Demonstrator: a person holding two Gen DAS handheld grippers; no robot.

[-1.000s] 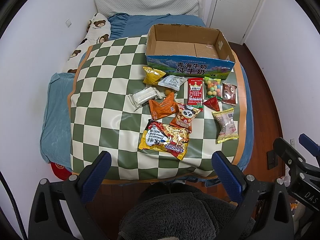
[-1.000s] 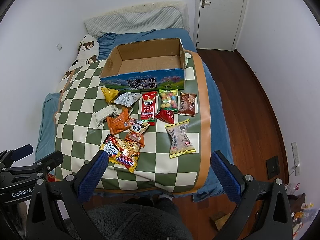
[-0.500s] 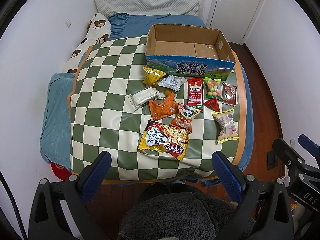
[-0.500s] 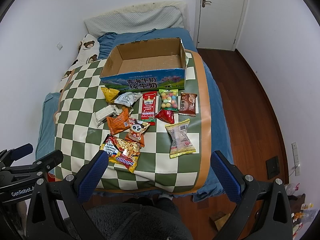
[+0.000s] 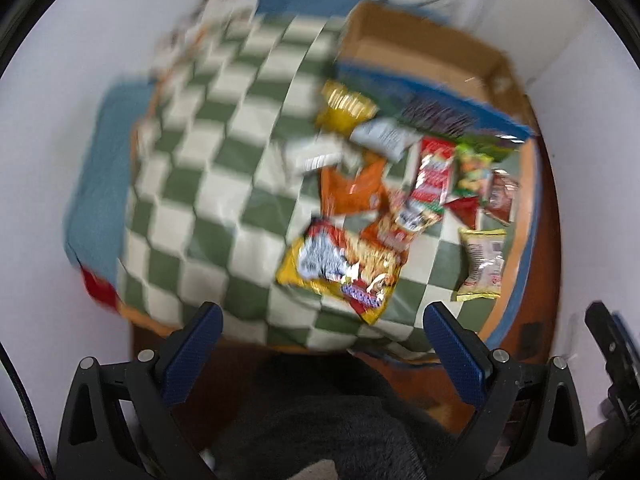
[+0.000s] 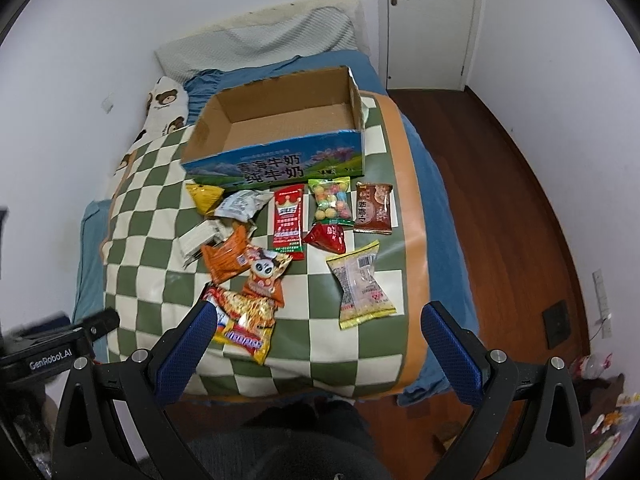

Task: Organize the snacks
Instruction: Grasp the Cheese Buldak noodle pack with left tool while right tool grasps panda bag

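Across the middle of both frames: bed [image 6: 432, 184] with a green-and-white checkered cloth [image 6: 152, 216], snack packets scattered on it. Left wrist view heavily motion-blurred; right wrist view sharp.

Cardboard box [image 6: 280, 132] upper centre of right view, open top, nothing visible inside, blue printed front wall facing camera. Same box upper right in left view [image 5: 424, 64].

Packets lie just below the box front. Row touching or just beside it: yellow packet [image 6: 205, 196], white packet [image 6: 240, 205], long red packet [image 6: 289, 220], candy bag [image 6: 331, 200], brown packet [image 6: 374, 208]. Below these: small red triangular packet [image 6: 327, 238], orange packet [image 6: 226, 258], panda packet [image 6: 266, 276], clear pastry packet [image 6: 360, 284] lower right, well apart from the big noodle bag [image 6: 244, 320] at the cloth's near edge. Noodle bag also lower centre of left view [image 5: 344, 268].

Left gripper [image 5: 320, 350]: fingers wide apart, holding nothing, low in frame short of the bed. Right gripper [image 6: 316, 350]: fingers wide apart, holding nothing; its left finger [image 6: 184, 348] overlaps the noodle bag's corner in the picture, contact unclear.
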